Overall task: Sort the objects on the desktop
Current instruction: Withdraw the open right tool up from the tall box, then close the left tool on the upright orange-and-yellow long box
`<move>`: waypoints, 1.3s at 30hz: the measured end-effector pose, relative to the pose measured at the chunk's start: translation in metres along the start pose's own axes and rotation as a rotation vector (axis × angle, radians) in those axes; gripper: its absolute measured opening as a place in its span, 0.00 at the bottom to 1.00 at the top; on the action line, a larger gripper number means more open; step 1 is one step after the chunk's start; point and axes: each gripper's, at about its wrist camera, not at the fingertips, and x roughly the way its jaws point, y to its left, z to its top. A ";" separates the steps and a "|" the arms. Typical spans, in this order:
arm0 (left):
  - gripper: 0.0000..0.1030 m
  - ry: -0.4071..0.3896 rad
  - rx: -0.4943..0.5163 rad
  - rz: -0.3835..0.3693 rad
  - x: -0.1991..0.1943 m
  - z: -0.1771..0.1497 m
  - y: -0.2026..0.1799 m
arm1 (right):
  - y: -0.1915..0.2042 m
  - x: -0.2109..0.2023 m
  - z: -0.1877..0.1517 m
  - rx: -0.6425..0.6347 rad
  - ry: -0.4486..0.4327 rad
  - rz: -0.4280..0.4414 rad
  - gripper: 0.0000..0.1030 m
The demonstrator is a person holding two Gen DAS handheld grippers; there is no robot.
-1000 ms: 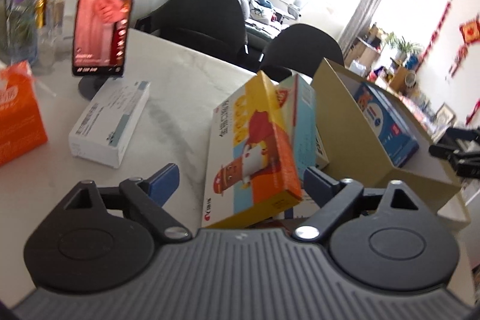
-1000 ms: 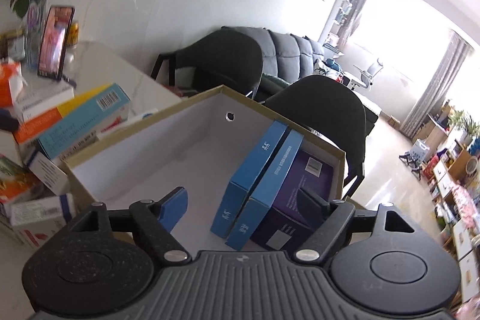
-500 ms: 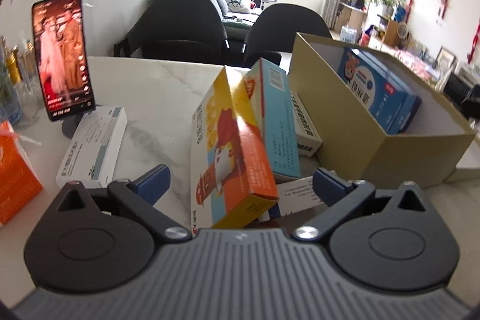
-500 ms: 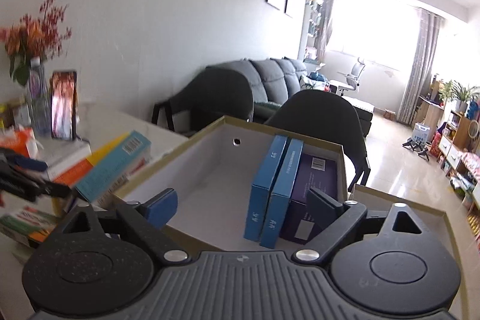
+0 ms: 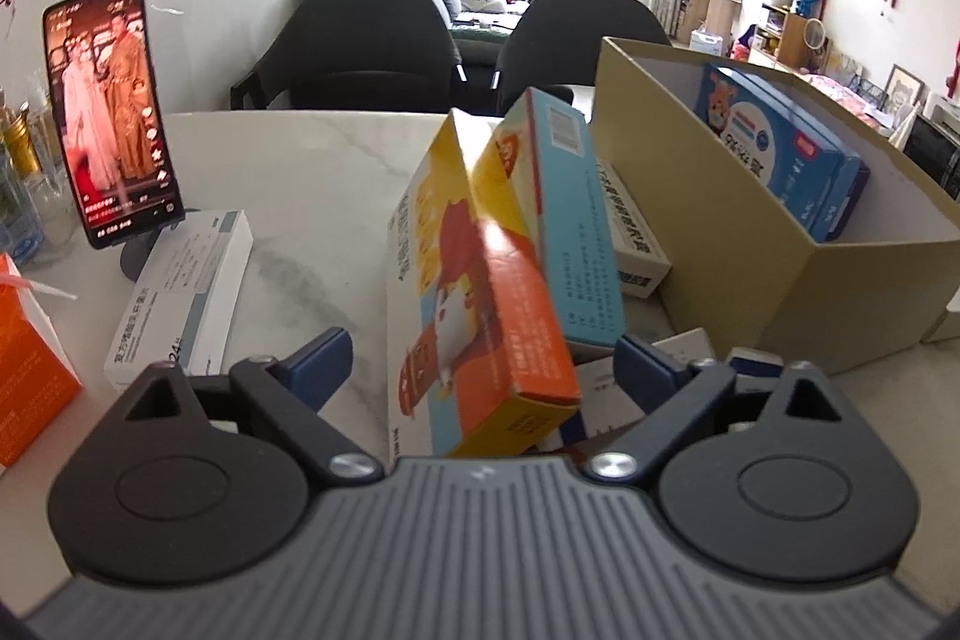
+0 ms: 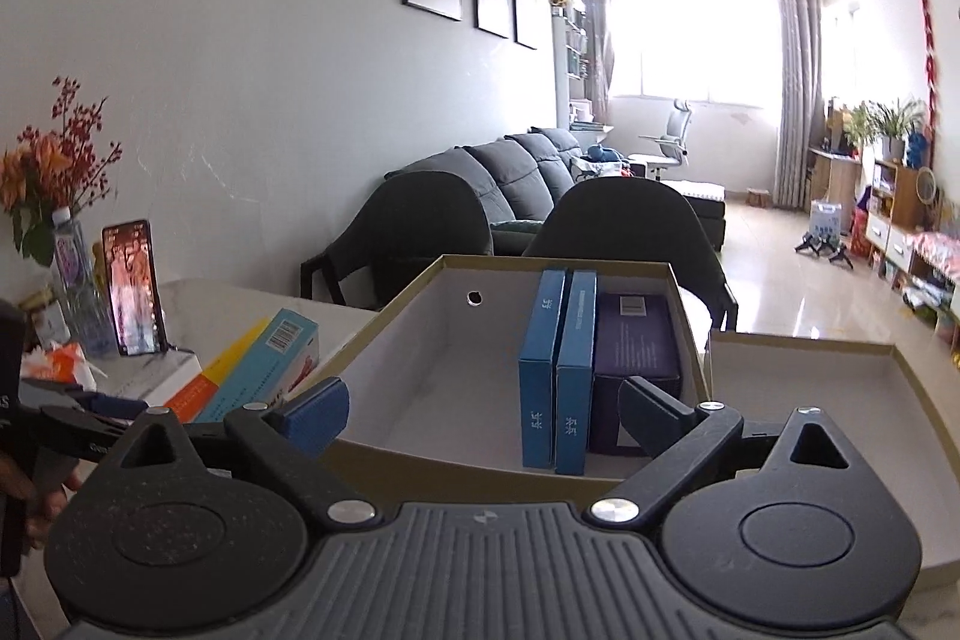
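A yellow and orange carton (image 5: pixel 480 292) leans tilted on a pile of boxes, against a teal carton (image 5: pixel 564 220). My left gripper (image 5: pixel 480 352) straddles its near end. The jaws are closing, with a gap still showing at each pad. To the right stands an open cardboard box (image 5: pixel 708 232) holding blue cartons (image 5: pixel 780 154). My right gripper (image 6: pixel 483 403) hovers at that box's near rim (image 6: pixel 456 466), jaws opening, nothing between them. Inside stand two blue cartons (image 6: pixel 543 370) and a purple one (image 6: pixel 636 340).
A white carton (image 5: pixel 186 292) lies on the marble table (image 5: pixel 312 172) beside a phone on a stand (image 5: pixel 111 112) and an orange tissue pack (image 5: pixel 24 364). The box lid (image 6: pixel 810 376) lies right of the cardboard box. Two dark chairs (image 5: pixel 372 40) stand behind the table.
Both views have rolled level. The left gripper has shifted along the yellow carton, which stays between its jaws. The right gripper's jaws have widened and drawn back to the cardboard box's near rim.
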 end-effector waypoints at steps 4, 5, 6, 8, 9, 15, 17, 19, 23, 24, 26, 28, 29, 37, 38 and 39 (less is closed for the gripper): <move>0.84 0.005 -0.054 -0.024 0.001 -0.002 0.009 | 0.000 0.001 -0.001 0.036 0.009 0.006 0.95; 0.81 0.006 -0.067 -0.031 0.001 -0.002 0.011 | 0.001 0.001 -0.001 0.034 0.010 0.005 0.95; 0.80 0.006 -0.074 -0.033 0.000 -0.003 0.013 | 0.002 0.001 -0.001 0.032 0.011 0.005 0.95; 0.75 0.003 -0.085 -0.033 -0.001 -0.003 0.015 | 0.004 0.001 -0.001 0.028 0.012 0.006 0.95; 0.73 0.001 -0.089 -0.038 -0.002 -0.004 0.016 | 0.005 0.001 -0.001 0.027 0.011 0.008 0.95; 0.44 -0.001 -0.108 -0.040 -0.004 -0.004 0.022 | 0.008 0.002 -0.001 0.024 0.011 0.024 0.95; 0.40 -0.001 -0.120 -0.034 -0.005 -0.004 0.025 | 0.009 0.002 -0.001 0.025 0.012 0.027 0.95; 0.38 -0.004 -0.126 -0.027 -0.006 -0.004 0.028 | 0.009 0.002 -0.001 0.027 0.013 0.029 0.95; 0.37 -0.011 -0.127 -0.016 -0.007 -0.001 0.030 | 0.010 0.003 -0.001 0.029 0.016 0.035 0.95; 0.37 -0.013 -0.123 -0.011 -0.007 0.000 0.030 | 0.010 0.003 -0.001 0.030 0.017 0.036 0.95; 0.38 -0.015 -0.115 -0.006 -0.008 0.003 0.030 | 0.010 0.003 -0.001 0.031 0.018 0.038 0.95; 0.38 -0.017 -0.106 -0.001 -0.008 0.006 0.030 | 0.010 0.003 -0.001 0.032 0.019 0.041 0.95; 0.39 -0.017 -0.102 0.001 -0.007 0.008 0.030 | 0.010 0.003 -0.001 0.032 0.019 0.042 0.95; 0.36 0.020 -0.072 0.003 0.007 0.023 0.030 | 0.009 0.003 -0.002 0.035 0.024 0.049 0.95; 0.34 0.028 -0.066 0.003 0.009 0.025 0.029 | 0.009 0.003 -0.002 0.034 0.025 0.050 0.95; 0.34 0.037 -0.058 0.004 0.012 0.028 0.029 | 0.009 0.003 -0.002 0.034 0.025 0.051 0.95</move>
